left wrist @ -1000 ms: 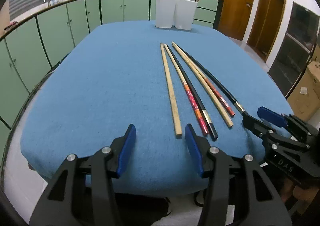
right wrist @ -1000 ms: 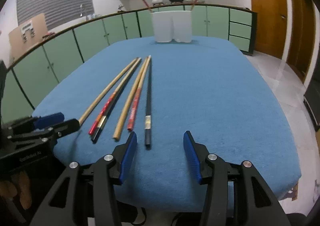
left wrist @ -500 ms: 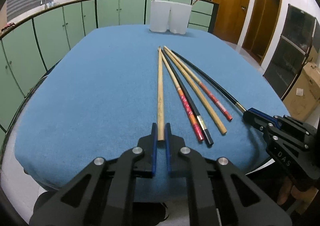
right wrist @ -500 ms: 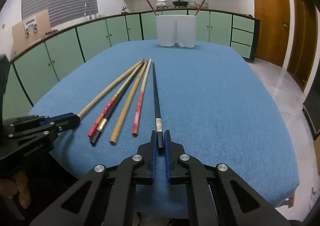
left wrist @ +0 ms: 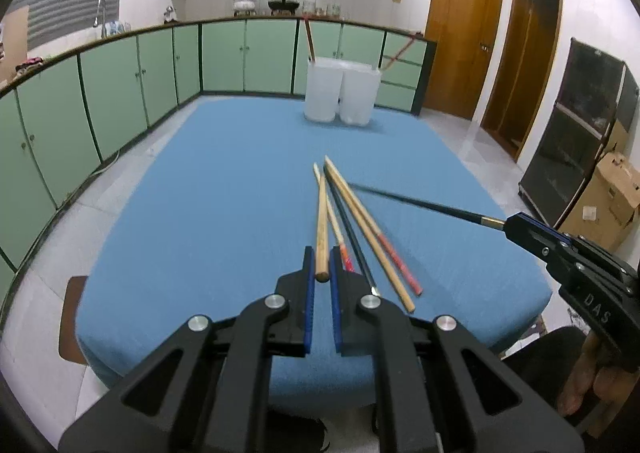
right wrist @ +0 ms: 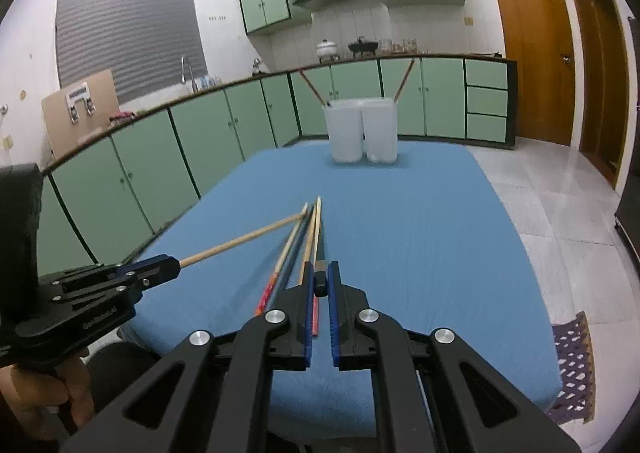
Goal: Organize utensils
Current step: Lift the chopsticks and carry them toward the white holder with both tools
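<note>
Left wrist view: my left gripper (left wrist: pixel 322 279) jaws clamp the wooden chopstick (left wrist: pixel 321 229); four chopsticks (left wrist: pixel 372 237) remain on the counter (left wrist: pixel 224 213); my right gripper (right wrist: pixel 320 287) clamps the black chopstick (left wrist: pixel 420 205). Cups (left wrist: pixel 340 95) hold two; most remains.

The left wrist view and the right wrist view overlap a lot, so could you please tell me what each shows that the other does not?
Only the left wrist view shows the cardboard box beside a dark cabinet. Only the right wrist view shows the shuttered window and a patterned mat. Both show the left gripper shut on the plain wooden chopstick, the right gripper shut on the black chopstick, and the two white holders.
</note>
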A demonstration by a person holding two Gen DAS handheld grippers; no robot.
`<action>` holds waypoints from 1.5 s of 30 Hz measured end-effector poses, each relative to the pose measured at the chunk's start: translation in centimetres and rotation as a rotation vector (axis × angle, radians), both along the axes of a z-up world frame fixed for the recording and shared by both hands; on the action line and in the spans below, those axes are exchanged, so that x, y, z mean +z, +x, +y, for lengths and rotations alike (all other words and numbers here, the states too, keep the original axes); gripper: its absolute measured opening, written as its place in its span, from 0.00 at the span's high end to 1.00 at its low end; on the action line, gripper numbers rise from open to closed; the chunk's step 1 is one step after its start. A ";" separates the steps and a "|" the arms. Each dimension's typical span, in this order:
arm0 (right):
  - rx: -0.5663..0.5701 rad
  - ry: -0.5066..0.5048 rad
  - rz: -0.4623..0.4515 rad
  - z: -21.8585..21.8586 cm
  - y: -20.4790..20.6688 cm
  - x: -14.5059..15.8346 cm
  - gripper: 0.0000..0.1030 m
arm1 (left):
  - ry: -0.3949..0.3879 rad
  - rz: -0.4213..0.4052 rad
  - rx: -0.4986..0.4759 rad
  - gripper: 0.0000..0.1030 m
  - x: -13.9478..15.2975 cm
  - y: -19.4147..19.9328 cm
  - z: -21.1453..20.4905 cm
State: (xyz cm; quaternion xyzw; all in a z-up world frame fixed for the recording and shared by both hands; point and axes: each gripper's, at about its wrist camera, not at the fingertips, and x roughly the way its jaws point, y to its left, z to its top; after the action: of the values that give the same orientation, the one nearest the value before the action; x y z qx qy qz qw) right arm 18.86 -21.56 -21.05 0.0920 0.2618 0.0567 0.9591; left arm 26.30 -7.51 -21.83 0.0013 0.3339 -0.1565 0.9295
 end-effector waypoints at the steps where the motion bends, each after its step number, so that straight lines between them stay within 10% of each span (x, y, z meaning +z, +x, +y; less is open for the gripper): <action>1: -0.002 0.004 -0.008 -0.1 0.0 0.5 0.93 | -0.005 -0.012 0.001 0.94 0.7 -0.1 0.2; 22: 0.106 -0.125 -0.001 0.3 8.4 9.1 0.93 | 0.014 -0.112 -0.103 0.94 9.4 6.4 -1.0; 39: 0.164 -0.094 0.090 -0.8 14.6 10.9 0.94 | -0.030 -0.039 -0.122 0.97 9.1 10.9 1.0; 42: 0.166 -0.088 0.082 -0.9 14.0 10.8 0.94 | -0.063 -0.018 -0.105 0.90 6.7 6.8 3.6; 45: 0.169 -0.083 0.077 -1.2 13.5 10.7 0.94 | -0.053 0.024 -0.059 0.58 3.1 1.8 5.7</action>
State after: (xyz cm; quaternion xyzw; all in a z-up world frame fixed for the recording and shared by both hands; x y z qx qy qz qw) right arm 32.38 -22.72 -10.30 0.0319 0.3072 0.1232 0.9431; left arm 28.06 -1.83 -18.71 -0.0152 0.3406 -0.1925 0.9202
